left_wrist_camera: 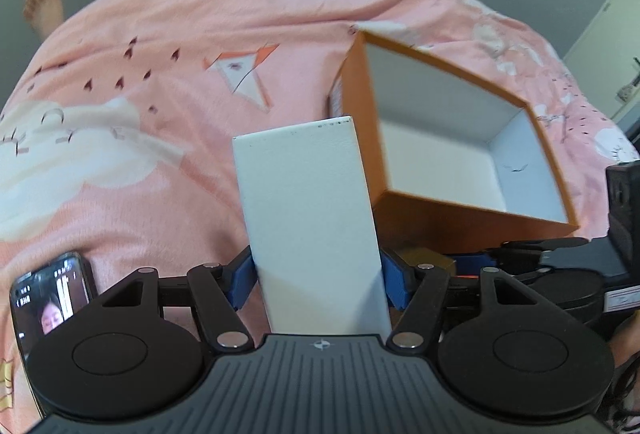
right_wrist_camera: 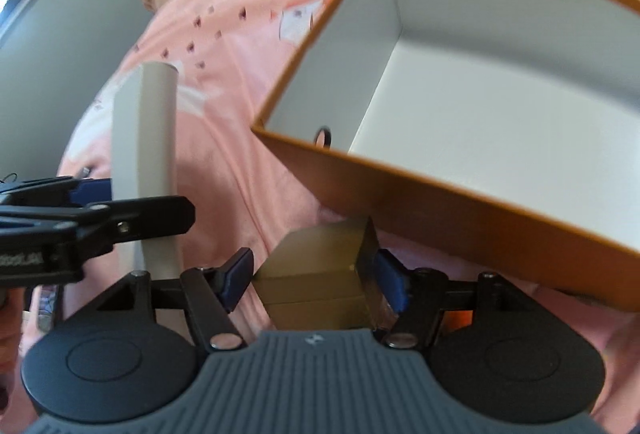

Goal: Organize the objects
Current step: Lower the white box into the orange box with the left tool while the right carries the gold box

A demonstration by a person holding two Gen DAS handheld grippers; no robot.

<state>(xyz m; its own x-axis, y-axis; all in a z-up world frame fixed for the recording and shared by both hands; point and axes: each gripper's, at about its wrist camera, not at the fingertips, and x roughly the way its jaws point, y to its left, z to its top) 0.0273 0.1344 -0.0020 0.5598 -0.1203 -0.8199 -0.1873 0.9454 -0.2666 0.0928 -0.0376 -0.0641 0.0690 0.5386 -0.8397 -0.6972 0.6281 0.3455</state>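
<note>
Two claws are in my views, each with a box between its blue pads. My left claw [left_wrist_camera: 318, 280] pinches a tall white box [left_wrist_camera: 308, 218] by its long sides, the pads pressed flat against it, and the box sticks out forward, clear of the bedding. My right claw [right_wrist_camera: 316, 274] has a small gold box [right_wrist_camera: 320, 274] sitting between its pads; the right pad touches the box's dark side face, while on the left I see a sliver of gap, so I cannot tell whether the grip is firm. No earlier picture tells me more.

Just past both claws stands an open orange box [left_wrist_camera: 452, 214] with a white inside, resting on a pink bedspread [left_wrist_camera: 160, 94] printed with clouds and small birds. Its near wall lies just beyond the gold box. A phone [left_wrist_camera: 48, 298] with a lit screen lies on the bedspread at the left. A person's bare foot [left_wrist_camera: 40, 4] shows at the bed's far edge.
</note>
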